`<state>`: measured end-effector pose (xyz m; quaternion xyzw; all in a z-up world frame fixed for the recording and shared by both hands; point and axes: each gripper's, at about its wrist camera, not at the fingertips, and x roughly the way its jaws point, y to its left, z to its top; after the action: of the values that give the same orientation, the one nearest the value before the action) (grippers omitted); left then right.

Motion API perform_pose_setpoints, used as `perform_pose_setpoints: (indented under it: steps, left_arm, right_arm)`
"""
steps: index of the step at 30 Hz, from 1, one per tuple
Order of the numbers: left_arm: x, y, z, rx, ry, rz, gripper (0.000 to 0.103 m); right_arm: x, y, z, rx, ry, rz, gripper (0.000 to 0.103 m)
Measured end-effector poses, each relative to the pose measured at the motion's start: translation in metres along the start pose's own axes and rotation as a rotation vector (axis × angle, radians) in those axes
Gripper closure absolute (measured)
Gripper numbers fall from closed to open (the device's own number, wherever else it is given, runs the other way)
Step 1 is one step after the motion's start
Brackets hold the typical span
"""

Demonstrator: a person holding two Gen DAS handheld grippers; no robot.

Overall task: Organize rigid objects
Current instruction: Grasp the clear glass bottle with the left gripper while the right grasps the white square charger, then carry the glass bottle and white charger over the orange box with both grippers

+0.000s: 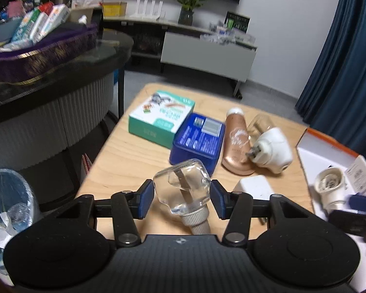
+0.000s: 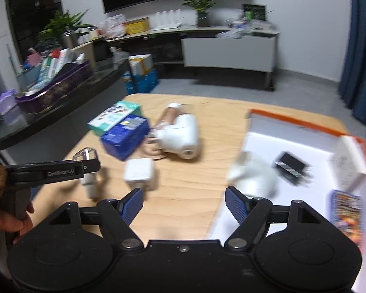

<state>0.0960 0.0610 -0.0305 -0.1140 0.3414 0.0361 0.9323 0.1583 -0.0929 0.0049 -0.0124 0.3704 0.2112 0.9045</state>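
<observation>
The left tool (image 1: 181, 196) is clenched on a clear bottle (image 1: 183, 185), its blue pads pressed against the glass body on both sides; the bottle lies tilted between them, round end toward 12 o'clock and white ribbed neck (image 1: 198, 221) toward 6 o'clock, close to the tool's body. Just past the right pad, at 3 o'clock, sits a white cube (image 1: 253, 186) on the wooden surface (image 1: 114, 161). At 12 o'clock from the bottle lies a blue tin (image 1: 197, 140), and beyond it at 11 o'clock a green box (image 1: 161, 117), the two touching. At 1 o'clock a copper tube (image 1: 238, 141) lies flat, with a white plug-in unit (image 1: 273, 150) against its right side. At 3 o'clock, well apart, an orange-rimmed tray (image 1: 329, 139) holds a white socket piece (image 1: 329, 186). The right tool (image 2: 184, 205) is released, jaws wide with nothing between them, above the bare surface at the tray's (image 2: 305, 124) left edge. At 1 o'clock from it a blurred white thing (image 2: 253, 179) lies in the tray, a black block (image 2: 291, 166) further right, and a colourful tin (image 2: 346, 213) at 3 o'clock. At 9 o'clock the left tool (image 2: 85, 166) shows side-on, gripped by a hand (image 2: 7, 222), the bottle (image 2: 85, 155) in it.
</observation>
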Motion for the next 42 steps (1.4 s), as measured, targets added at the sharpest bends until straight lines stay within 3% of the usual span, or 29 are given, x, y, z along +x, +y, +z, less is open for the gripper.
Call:
perform_pose_setpoints:
  steps: [5,10,12,14,17,23,30,38,42]
  left_arm:
    - [-0.029,0.005,-0.001,-0.027,-0.033,-0.027,0.053]
    - [-0.044,0.006,-0.003,-0.025,-0.062,-0.024,0.053]
    - [-0.044,0.008,-0.002,-0.032,-0.061,-0.029,0.053]
    - [-0.045,0.009,-0.002,-0.039,-0.065,-0.026,0.053]
    - [-0.048,0.009,-0.002,-0.042,-0.07,-0.034,0.053]
    - [-0.057,-0.002,-0.003,-0.024,-0.081,-0.064,0.053]
    - [-0.064,-0.042,-0.005,0.025,-0.074,-0.162,0.053]
    - [-0.062,-0.112,-0.003,0.129,-0.031,-0.33,0.053]
    - [-0.065,-0.15,0.007,0.204,-0.05,-0.412,0.053]
  right_arm:
    - [0.042,0.026,0.011,-0.054,0.045,0.056,0.016]
    - [0.078,0.039,0.021,-0.053,0.084,0.03,0.02]
    - [0.09,0.046,0.022,-0.081,0.104,0.02,0.04]
    - [0.096,0.052,0.022,-0.103,0.109,0.0,0.051]
    - [0.094,0.053,0.02,-0.116,0.095,-0.01,0.051]
    - [0.05,0.043,0.01,-0.1,0.052,-0.023,0.051]
    - [-0.027,0.019,-0.007,-0.059,-0.043,-0.081,0.051]
    - [-0.11,-0.034,-0.04,0.055,-0.114,-0.244,0.051]
    - [-0.143,-0.061,-0.051,0.111,-0.144,-0.335,0.051]
